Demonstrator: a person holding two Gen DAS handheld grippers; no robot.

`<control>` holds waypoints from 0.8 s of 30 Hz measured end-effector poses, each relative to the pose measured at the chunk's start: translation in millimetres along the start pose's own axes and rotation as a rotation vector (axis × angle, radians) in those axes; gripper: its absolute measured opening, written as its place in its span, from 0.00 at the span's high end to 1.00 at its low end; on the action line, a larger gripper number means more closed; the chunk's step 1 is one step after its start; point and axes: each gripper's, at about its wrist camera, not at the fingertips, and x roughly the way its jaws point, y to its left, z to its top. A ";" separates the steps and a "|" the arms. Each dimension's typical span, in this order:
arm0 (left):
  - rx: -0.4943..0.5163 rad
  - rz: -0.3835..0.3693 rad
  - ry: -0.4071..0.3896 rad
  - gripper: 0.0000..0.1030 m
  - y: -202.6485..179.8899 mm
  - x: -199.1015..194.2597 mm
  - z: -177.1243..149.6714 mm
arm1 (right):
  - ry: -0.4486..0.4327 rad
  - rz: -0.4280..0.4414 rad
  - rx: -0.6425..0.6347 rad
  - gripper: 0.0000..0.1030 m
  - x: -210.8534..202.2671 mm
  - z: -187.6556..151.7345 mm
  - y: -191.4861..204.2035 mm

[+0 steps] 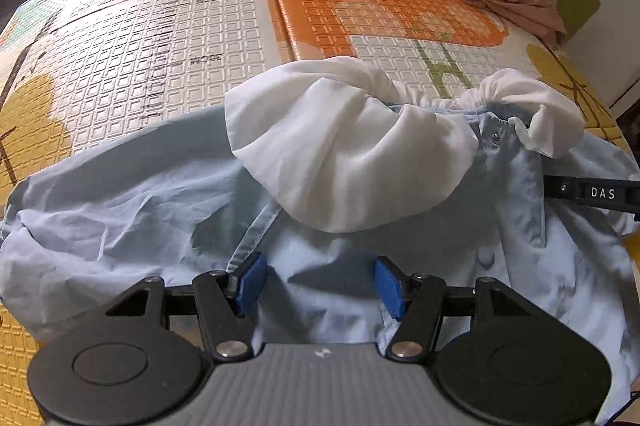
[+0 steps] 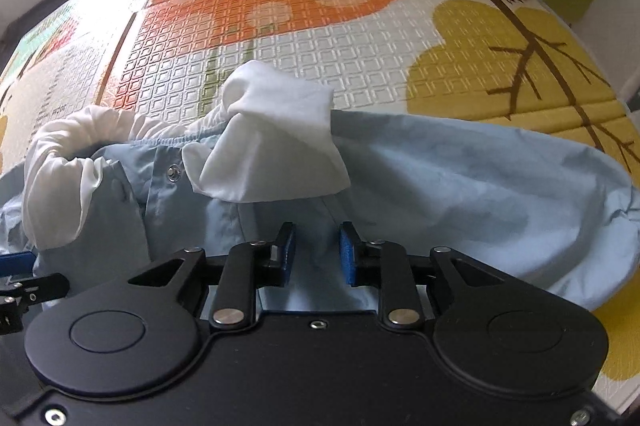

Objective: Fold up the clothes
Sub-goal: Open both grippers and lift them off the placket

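Hovering over blue shirt (image 1: 140,193): left tool (image 1: 316,284) wide; right tool (image 2: 318,254) narrow, empty; snap button (image 2: 173,173) clearer right view.

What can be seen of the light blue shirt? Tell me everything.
The light blue shirt is thin, wrinkled woven cloth with a white gathered collar and a metal snap on its front placket. It lies spread, unfolded, on the patterned play mat. Both open tongs, left and right, hover over it.

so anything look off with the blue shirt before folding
Yes: the blue shirt lies rumpled on the mat, and its white collar is bunched and flopped over the chest instead of lying flat.
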 end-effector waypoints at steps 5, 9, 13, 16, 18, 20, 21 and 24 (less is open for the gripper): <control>-0.040 0.019 0.003 0.40 10.5 -1.9 2.8 | 0.002 0.013 -0.032 0.78 3.6 6.9 10.2; -0.062 0.045 0.001 0.40 17.7 -3.6 4.2 | 0.002 0.032 -0.050 0.78 6.9 12.1 18.3; -0.092 0.070 -0.001 0.40 25.6 -5.5 4.8 | 0.006 0.055 -0.068 0.78 9.1 16.5 26.6; -0.113 0.083 -0.003 0.40 31.2 -7.2 3.9 | 0.006 0.067 -0.081 0.78 10.8 18.5 33.2; -0.122 0.088 -0.004 0.40 34.2 -7.8 3.7 | 0.007 0.073 -0.089 0.78 11.6 19.8 36.9; -0.133 0.096 -0.006 0.40 36.7 -9.2 2.2 | 0.008 0.079 -0.095 0.78 12.4 21.0 40.3; -0.136 0.099 -0.006 0.40 37.9 -10.0 1.4 | 0.008 0.082 -0.096 0.78 12.8 21.0 41.9; -0.143 0.097 -0.007 0.40 41.0 -10.7 1.1 | 0.009 0.087 -0.101 0.78 14.3 20.8 45.5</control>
